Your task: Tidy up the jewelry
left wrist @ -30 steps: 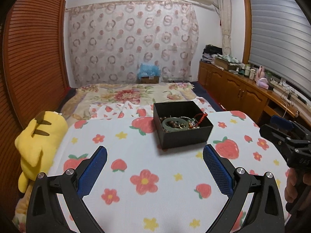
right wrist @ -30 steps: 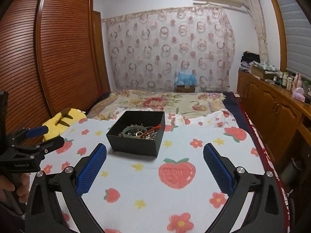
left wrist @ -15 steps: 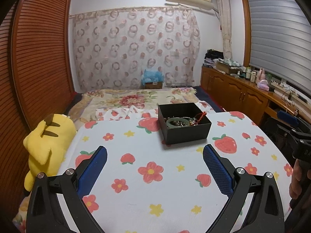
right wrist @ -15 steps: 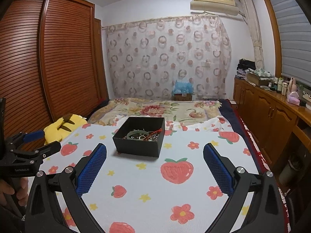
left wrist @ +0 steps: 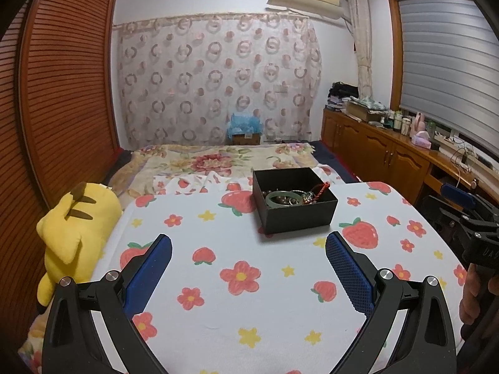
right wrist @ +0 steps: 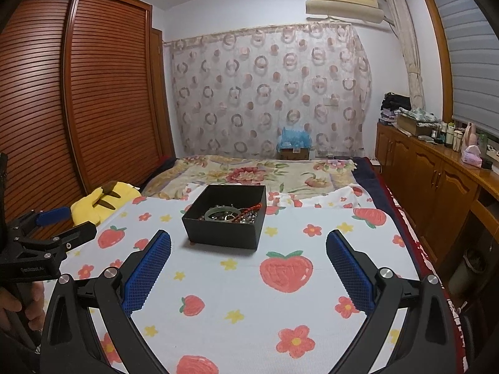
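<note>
Left wrist view: a black box (left wrist: 294, 201) sits open on the table (left wrist: 249, 311), ahead and a little right of centre, and it holds a tangle of jewelry (left wrist: 296, 198). Clearest among it is a pale green bangle (left wrist: 282, 198), lying flat near the middle, with dark beads around it and a red cord (left wrist: 321, 188) draped toward the right wall; the smaller pieces are too fine to sort out from here. In the right wrist view the same box (right wrist: 226, 221) stands left of centre, with the bangle (right wrist: 223, 212) and the red cord (right wrist: 249, 210) inside.

The left gripper (left wrist: 248, 272) hovers over the cloth with its blue pads spread wide and empty. The right gripper (right wrist: 248, 271) is likewise spread wide, holding nothing, near the box but apart from it.

The table wears a white cloth (left wrist: 243, 296) printed with strawberries, red flowers and yellow stars. A yellow plush toy (left wrist: 75, 233) lies at its left edge. Beyond is a bed (left wrist: 218, 159) with a floral cover, a curtain (left wrist: 218, 78) patterned in rings, a slatted wooden wardrobe (right wrist: 78, 93), an air conditioner (right wrist: 343, 0) high on the wall, and a wooden cabinet (right wrist: 430, 180) crowded with bottles. Small white lettering on the left gripper's body, seen from the right wrist, may read "GenRobot.AI".
</note>
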Demonstrator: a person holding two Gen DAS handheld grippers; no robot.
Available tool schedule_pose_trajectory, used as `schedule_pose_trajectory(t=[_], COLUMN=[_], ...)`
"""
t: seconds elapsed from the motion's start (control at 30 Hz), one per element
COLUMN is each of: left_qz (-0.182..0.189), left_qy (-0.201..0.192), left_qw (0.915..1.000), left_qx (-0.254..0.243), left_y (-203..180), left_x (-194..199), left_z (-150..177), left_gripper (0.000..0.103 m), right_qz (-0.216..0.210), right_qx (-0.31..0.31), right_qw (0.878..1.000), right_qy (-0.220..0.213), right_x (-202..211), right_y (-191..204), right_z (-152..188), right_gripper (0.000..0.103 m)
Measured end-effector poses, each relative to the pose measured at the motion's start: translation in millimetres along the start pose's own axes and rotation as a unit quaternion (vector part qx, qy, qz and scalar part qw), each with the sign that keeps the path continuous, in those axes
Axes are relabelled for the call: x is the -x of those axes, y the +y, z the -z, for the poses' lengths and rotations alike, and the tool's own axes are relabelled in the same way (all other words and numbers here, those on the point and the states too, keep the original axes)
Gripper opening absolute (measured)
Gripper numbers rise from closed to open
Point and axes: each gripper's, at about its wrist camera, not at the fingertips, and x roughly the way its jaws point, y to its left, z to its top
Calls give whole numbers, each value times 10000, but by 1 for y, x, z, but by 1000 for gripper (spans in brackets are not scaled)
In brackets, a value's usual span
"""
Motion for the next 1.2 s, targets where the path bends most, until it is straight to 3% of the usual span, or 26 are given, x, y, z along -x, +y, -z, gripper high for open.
schedule_pose_trajectory(t=[1.2], left_qz=[-42], left_qy=[-78], left_qw=[9999], left_qx=[-50], left_y=[-4], left_x=[8], left_z=[-9], left_gripper=[95], right_qz=[-8], right_qx=[13], right_qw=[10000], right_qy=[11], right_x=[-1], right_y=[3], right_z=[4], right_gripper=[100])
